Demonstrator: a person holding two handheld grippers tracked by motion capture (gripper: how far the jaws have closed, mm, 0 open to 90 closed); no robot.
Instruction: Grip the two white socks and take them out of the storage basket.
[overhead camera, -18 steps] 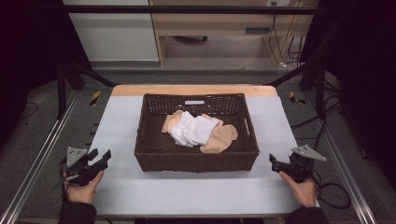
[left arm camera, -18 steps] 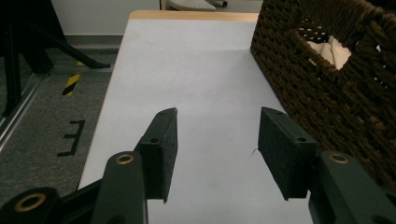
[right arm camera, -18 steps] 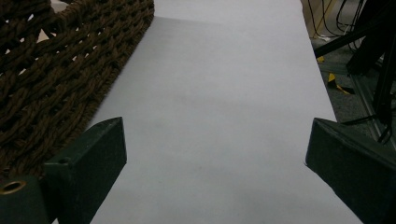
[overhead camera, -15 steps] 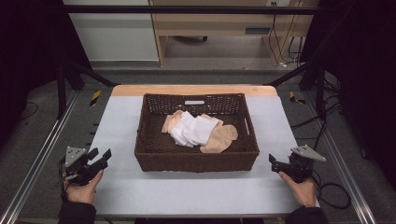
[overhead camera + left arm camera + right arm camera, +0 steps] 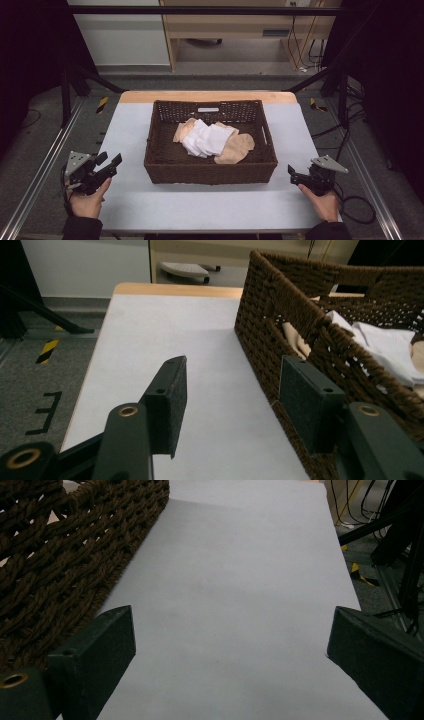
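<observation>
A dark brown wicker basket point(image 5: 210, 172) stands in the middle of the white table. Inside it lie a white folded cloth point(image 5: 206, 140) and beige cloths point(image 5: 238, 148). My left gripper point(image 5: 110, 160) hovers over the table's left edge, held by a hand, its jaws open and empty. In the left gripper view the gripper point(image 5: 235, 390) points along the basket's left wall point(image 5: 300, 310), with the white cloth point(image 5: 385, 340) showing over the rim. My right gripper point(image 5: 294, 174) sits right of the basket's front corner, open and empty. In the right gripper view the gripper point(image 5: 230, 645) spans bare table beside the basket point(image 5: 65, 545).
The table point(image 5: 200, 205) has bare white surface in front of the basket and along both sides. A wooden strip point(image 5: 210, 96) runs along its far edge. Metal frame rails point(image 5: 45, 165) flank the table, and cables point(image 5: 357, 205) lie on the floor at the right.
</observation>
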